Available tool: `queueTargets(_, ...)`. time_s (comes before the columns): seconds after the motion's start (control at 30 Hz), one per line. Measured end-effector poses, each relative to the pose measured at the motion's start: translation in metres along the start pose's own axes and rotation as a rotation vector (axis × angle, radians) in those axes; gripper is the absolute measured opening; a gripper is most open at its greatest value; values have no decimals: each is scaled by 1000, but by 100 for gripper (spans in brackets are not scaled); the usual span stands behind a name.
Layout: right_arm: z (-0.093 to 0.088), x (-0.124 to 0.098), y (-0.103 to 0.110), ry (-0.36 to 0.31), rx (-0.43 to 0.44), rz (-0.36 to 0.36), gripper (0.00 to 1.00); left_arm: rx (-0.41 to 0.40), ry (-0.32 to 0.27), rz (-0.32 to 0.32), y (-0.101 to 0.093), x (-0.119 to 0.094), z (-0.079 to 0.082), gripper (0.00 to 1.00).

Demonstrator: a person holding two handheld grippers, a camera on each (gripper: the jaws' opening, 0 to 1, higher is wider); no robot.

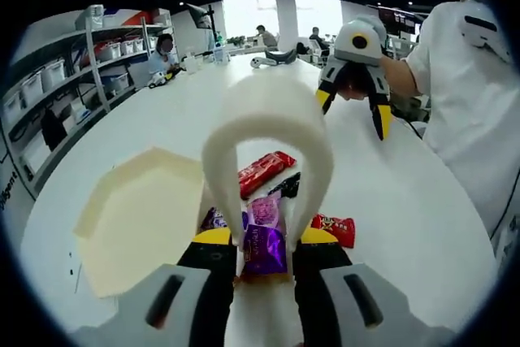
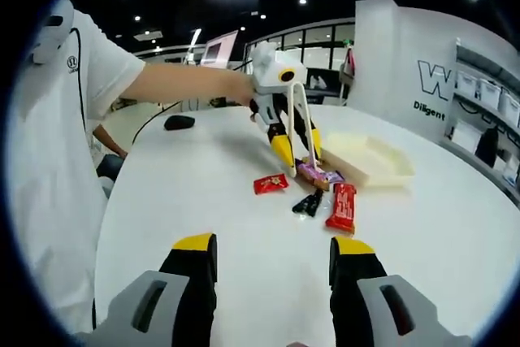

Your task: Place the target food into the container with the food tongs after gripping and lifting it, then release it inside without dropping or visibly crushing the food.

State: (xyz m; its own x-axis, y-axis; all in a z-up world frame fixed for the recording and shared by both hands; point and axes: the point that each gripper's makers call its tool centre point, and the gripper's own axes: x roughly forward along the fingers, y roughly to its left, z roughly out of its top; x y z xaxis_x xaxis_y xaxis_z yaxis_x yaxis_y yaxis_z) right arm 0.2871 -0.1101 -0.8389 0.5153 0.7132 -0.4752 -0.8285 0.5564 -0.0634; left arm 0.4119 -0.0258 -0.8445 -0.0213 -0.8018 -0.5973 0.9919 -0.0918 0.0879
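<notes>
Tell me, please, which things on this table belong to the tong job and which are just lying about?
In the job: food tongs in the left gripper, purple snack packet between their tips, cream container.

Lying about: long red bar, small red packet, black packet, open right gripper.

At the bottom of the frame, the right gripper (image 2: 274,270) hangs with jaws apart over the white table (image 2: 203,193). Centre frame, the left gripper (image 2: 297,149) holds white food tongs (image 2: 302,115) down on a purple packet (image 2: 313,173). Near it lie a small red packet (image 2: 270,184), a long red bar (image 2: 343,206), a black wrapper (image 2: 308,202) and a cream tray (image 2: 370,160).
</notes>
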Motion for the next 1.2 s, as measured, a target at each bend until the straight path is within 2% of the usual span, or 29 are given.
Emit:
queueTargets(0.23,-1,1,1,4,0,4,52,-46,-21,-3,-6,-2,0,23)
queueTargets(0.5,0,2,3,6,-4,5,52,-52,-34,23,-5,-8,0,22)
queueTargets(0.97,-1,0,5,4,-6,5,52,-46,-57,50,-2,-19,9,21)
queueTargets(1.2,-1,-2,5,2,-5,2,52,-47,-83,61,3,-24,19,21)
